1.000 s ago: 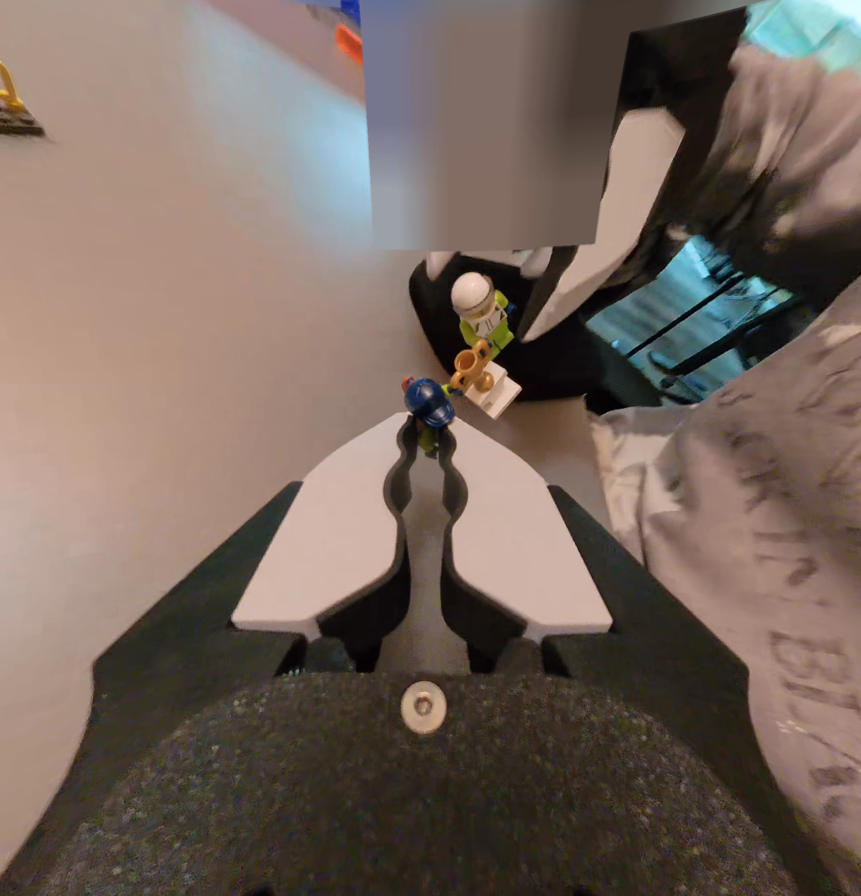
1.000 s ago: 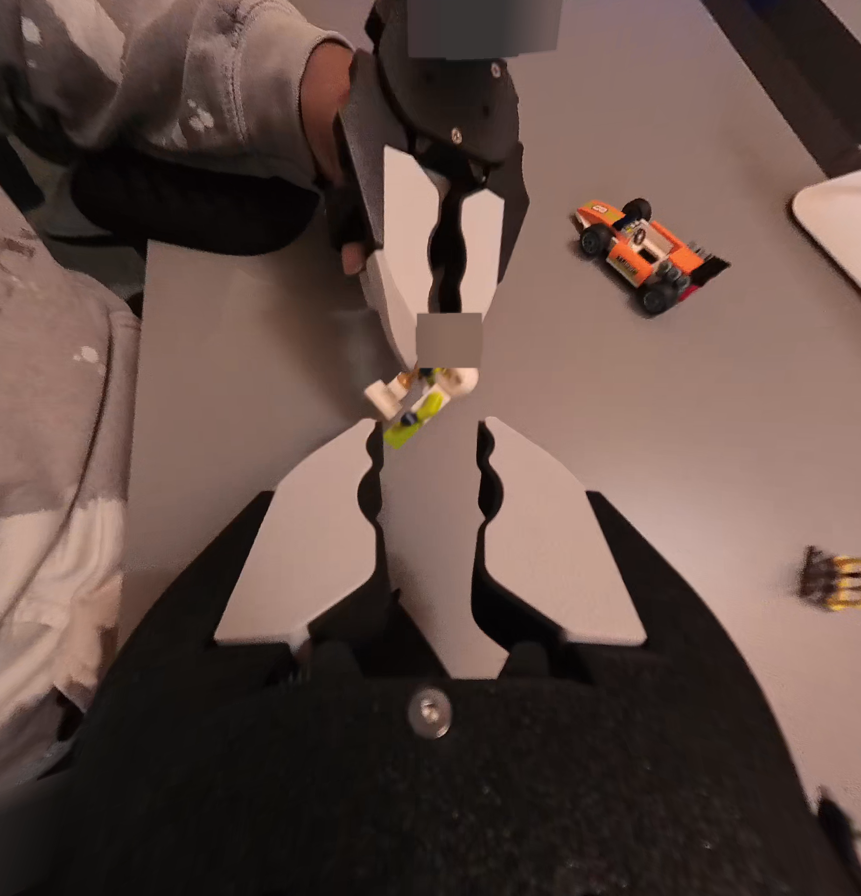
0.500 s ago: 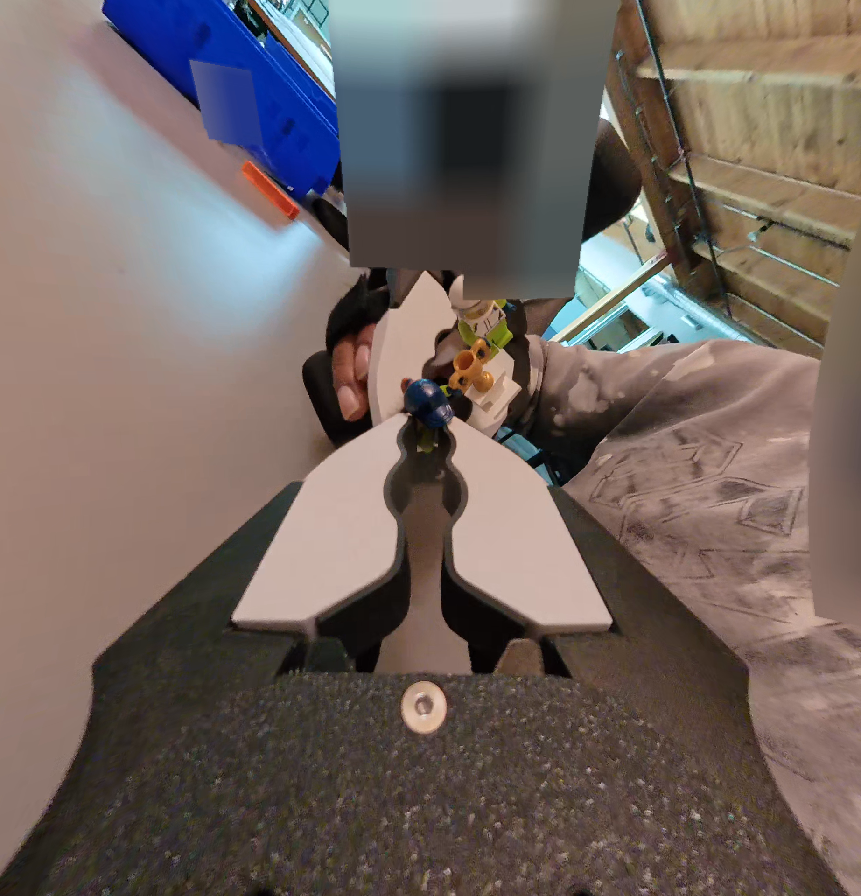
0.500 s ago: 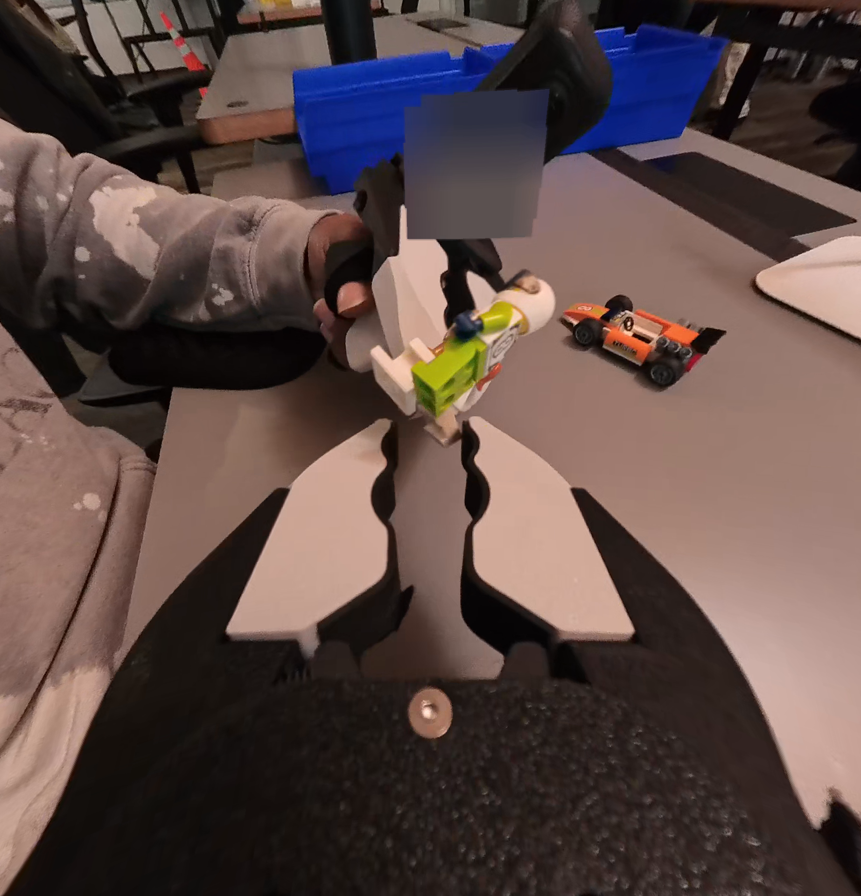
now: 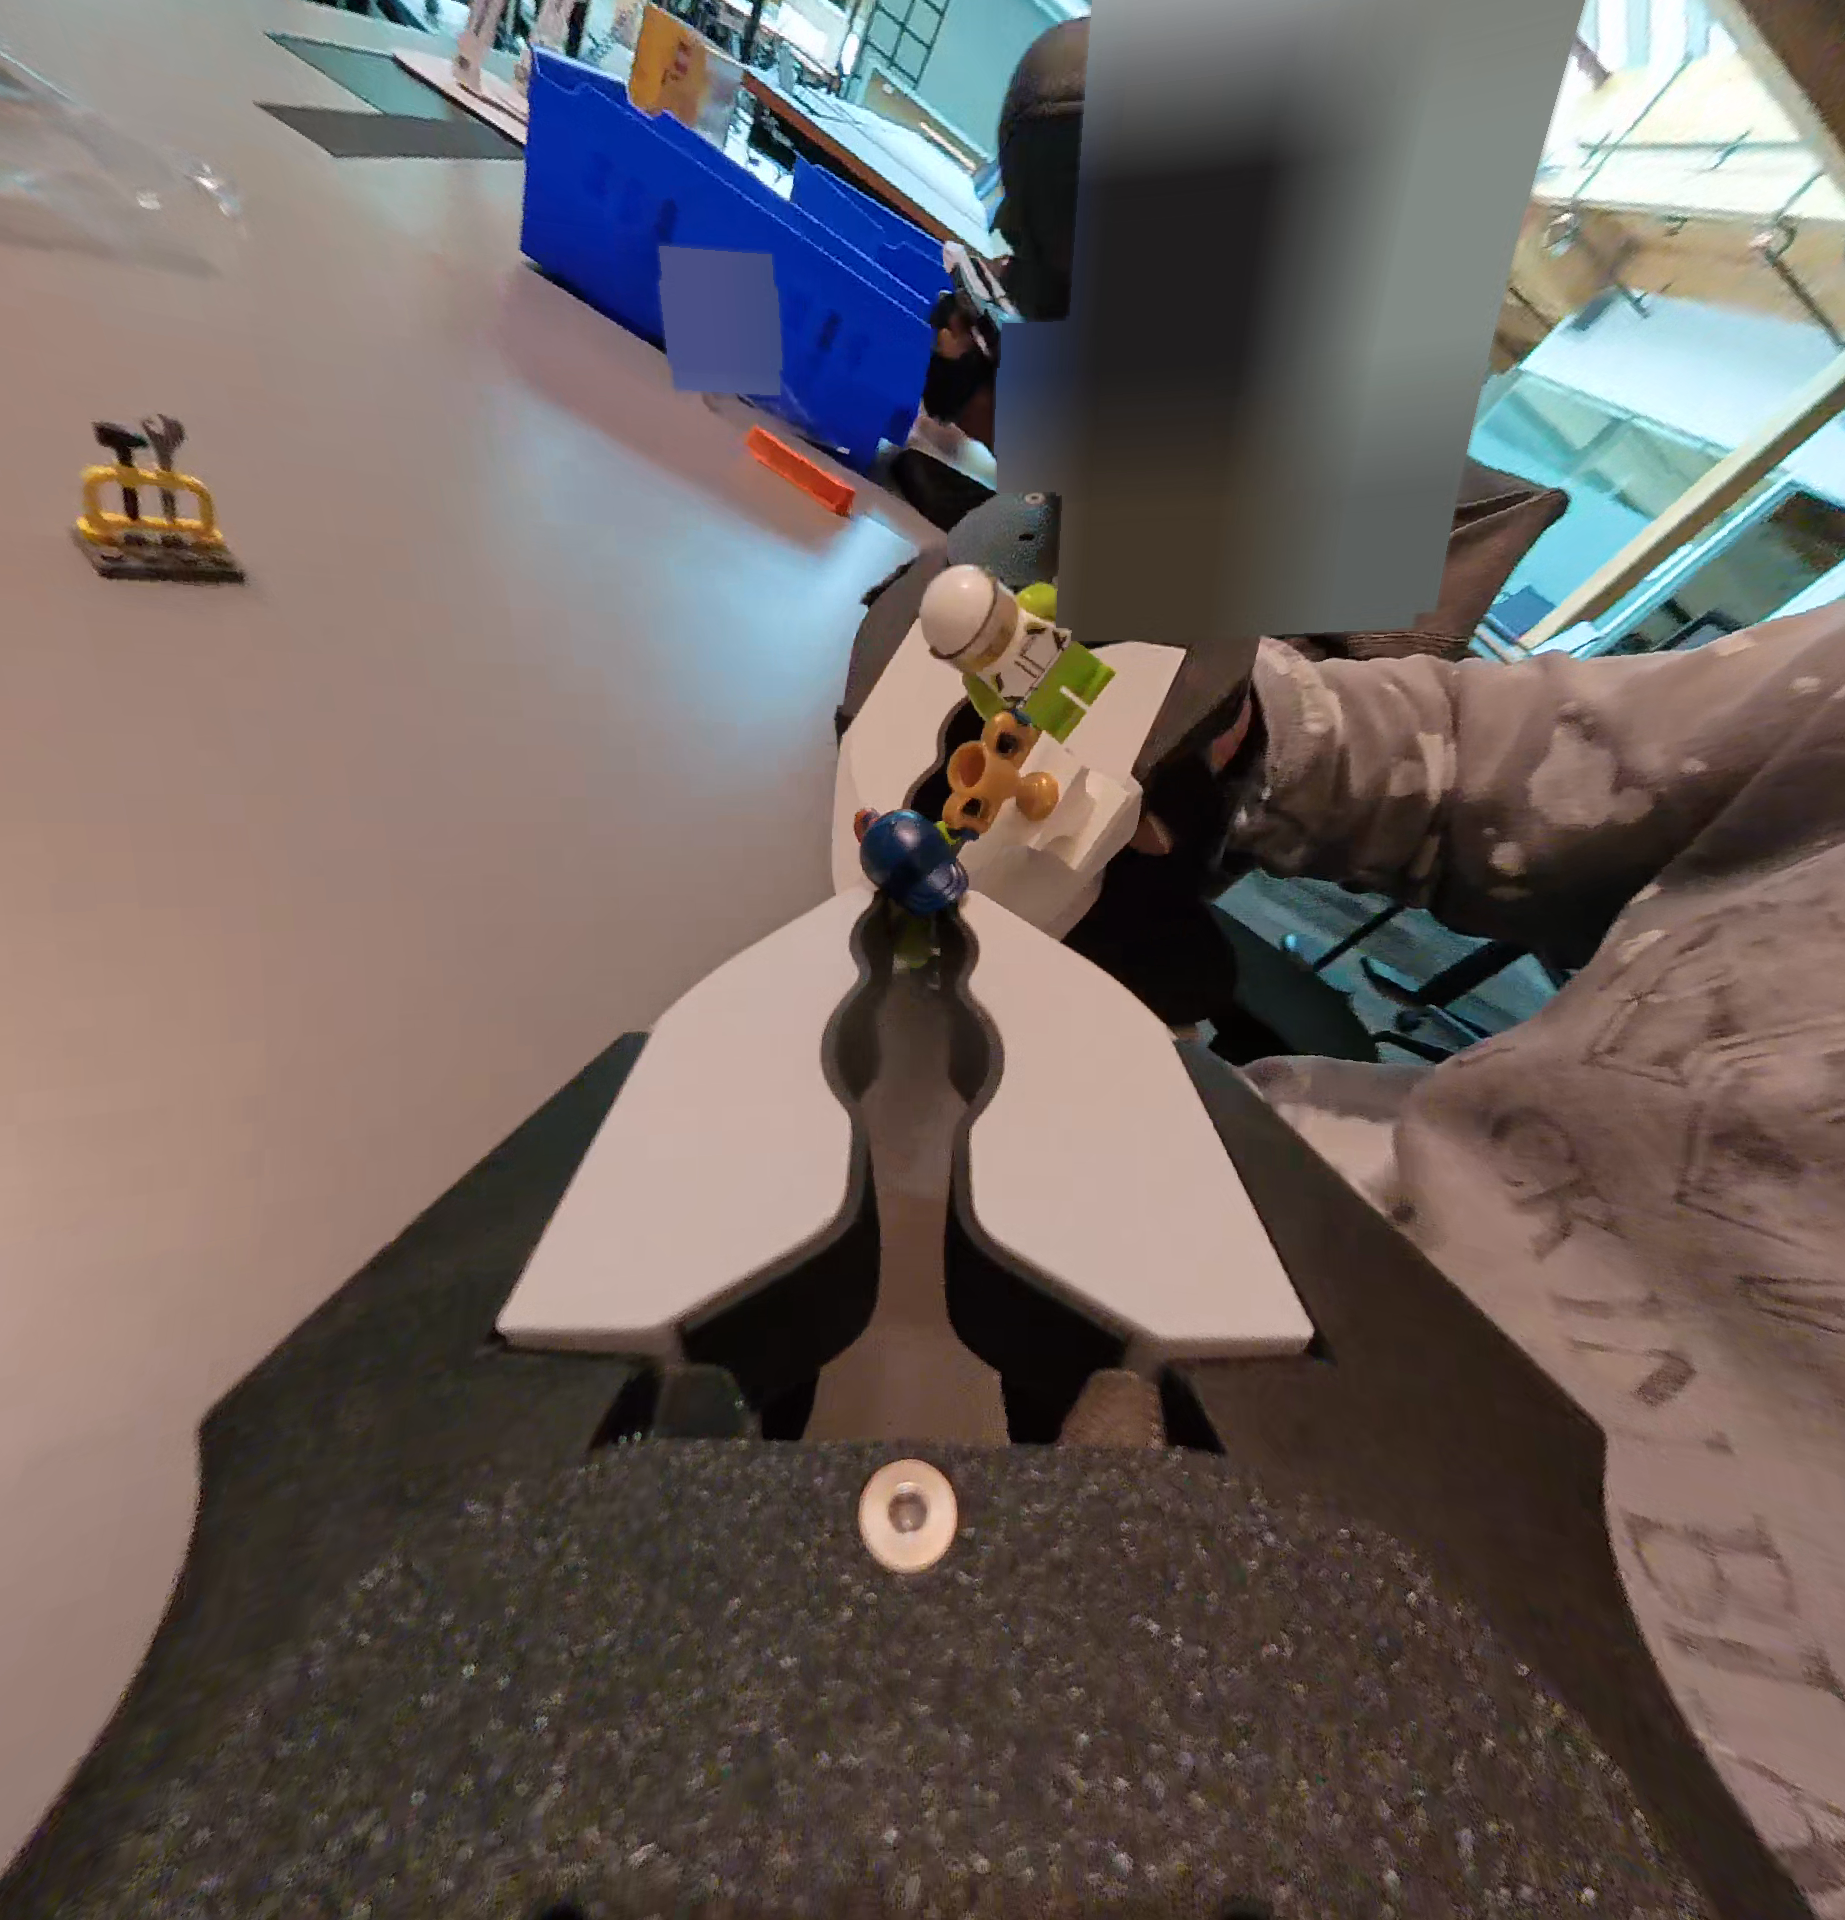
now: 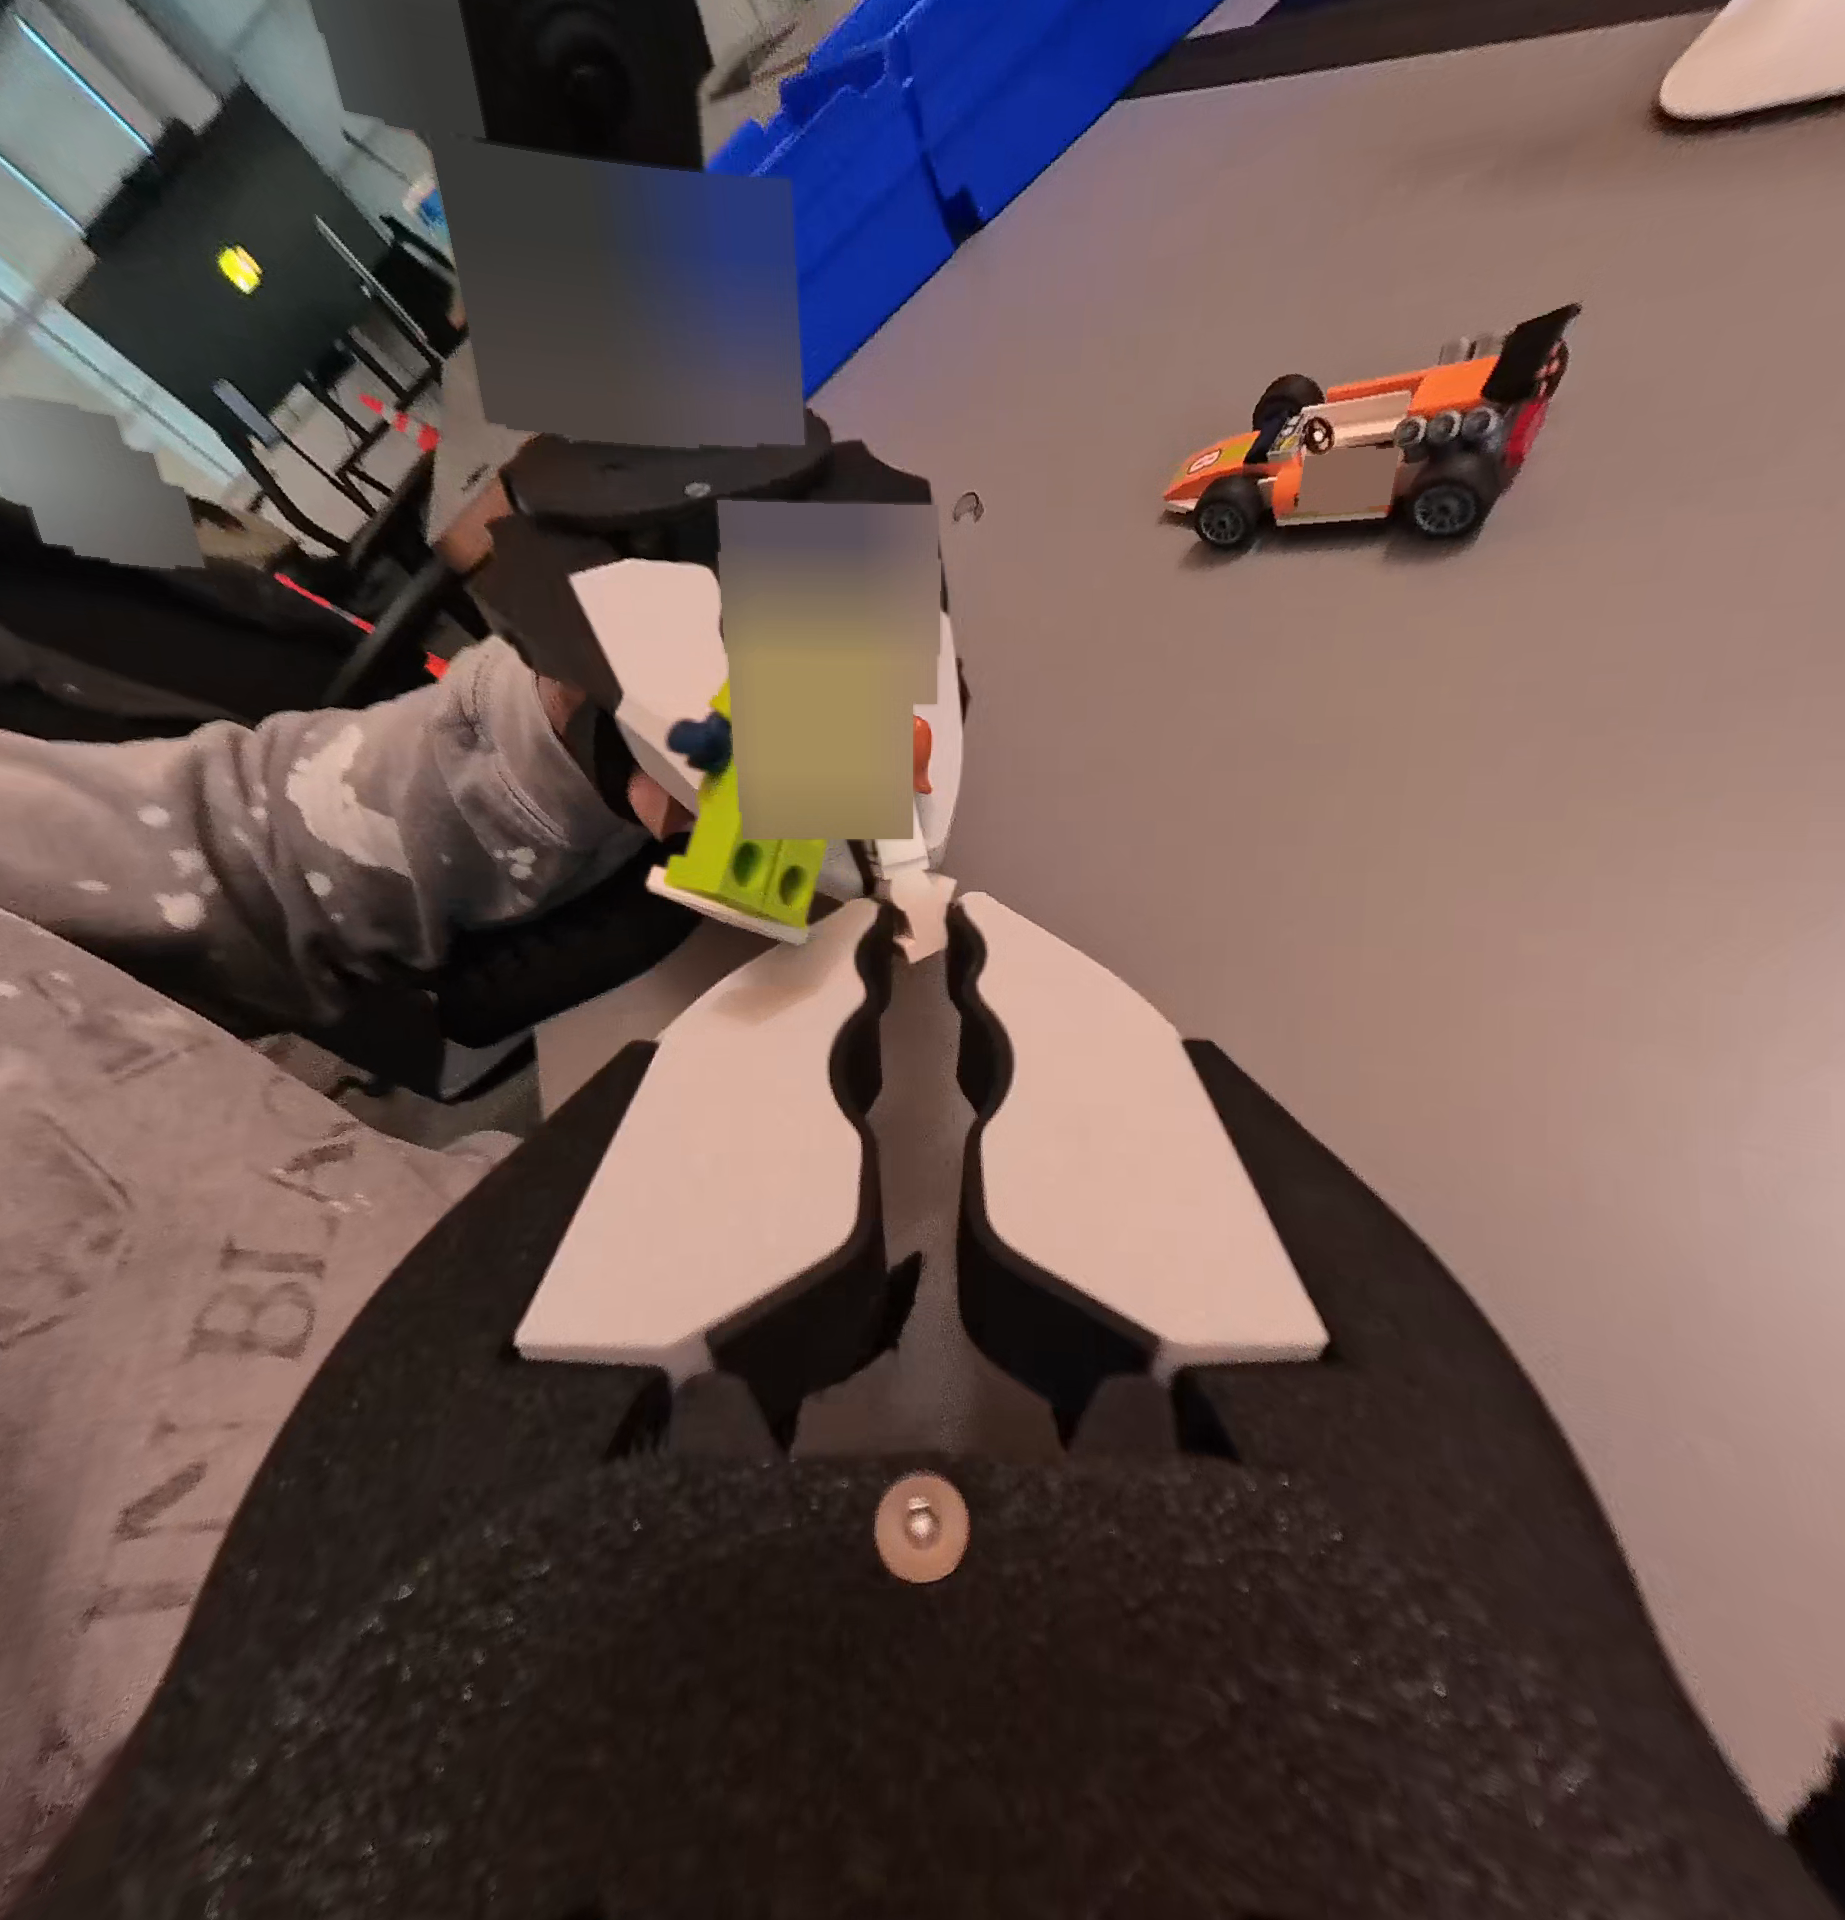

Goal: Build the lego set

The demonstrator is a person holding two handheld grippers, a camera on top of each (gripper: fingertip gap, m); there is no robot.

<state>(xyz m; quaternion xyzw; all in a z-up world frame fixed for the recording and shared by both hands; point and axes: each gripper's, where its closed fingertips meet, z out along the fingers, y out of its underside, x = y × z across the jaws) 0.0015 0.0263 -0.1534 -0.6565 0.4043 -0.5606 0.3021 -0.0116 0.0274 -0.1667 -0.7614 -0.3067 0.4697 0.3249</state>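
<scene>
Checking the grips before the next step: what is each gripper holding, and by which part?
The left gripper pinches the blue-capped minifigure by its body, below the cap. The right gripper pinches the white-helmeted minifigure's white base.

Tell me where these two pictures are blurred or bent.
Left wrist view: table edge curves with wide-angle bend; sleeve smeared at right, yellow tool rack slightly soft. Right wrist view: sleeve and blue bins smeared, orange car fairly sharp.
</scene>
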